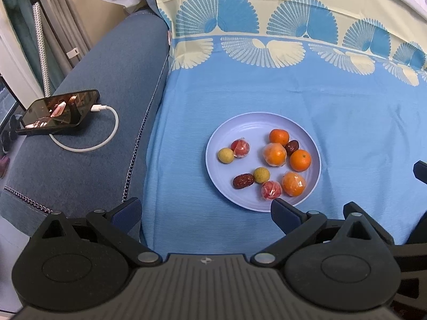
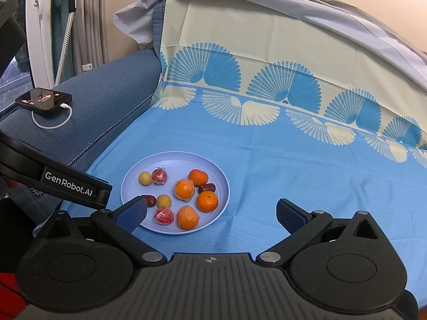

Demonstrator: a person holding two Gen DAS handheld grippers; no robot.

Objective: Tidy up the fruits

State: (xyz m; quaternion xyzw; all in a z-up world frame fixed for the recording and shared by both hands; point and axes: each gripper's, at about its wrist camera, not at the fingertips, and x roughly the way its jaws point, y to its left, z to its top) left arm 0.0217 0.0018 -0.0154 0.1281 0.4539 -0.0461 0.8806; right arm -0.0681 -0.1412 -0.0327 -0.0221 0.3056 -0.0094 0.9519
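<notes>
A pale lilac plate [image 1: 240, 125] [image 2: 170, 164] lies on the blue cloth. On it are several oranges [image 1: 300, 160] [image 2: 207, 200], two of them plastic-wrapped [image 1: 293, 183] [image 2: 188, 217], two red wrapped fruits [image 1: 271, 190] [image 2: 163, 215], two small yellow fruits [image 1: 225, 155] [image 2: 163, 200] and two dark red dates [image 1: 243, 180] [image 2: 207, 187]. My left gripper [image 1: 205, 210] is open and empty, just short of the plate's near edge. My right gripper [image 2: 210, 213] is open and empty, its left finger [image 2: 132, 213] over the plate's near left rim.
A phone [image 1: 58, 112] [image 2: 44, 98] with a white charging cable [image 1: 106, 133] lies on the blue sofa arm at the left. The blue and cream patterned cloth [image 1: 347, 120] [image 2: 293, 160] covers the seat and backrest. The left gripper's body [image 2: 66, 184] shows at the left of the right wrist view.
</notes>
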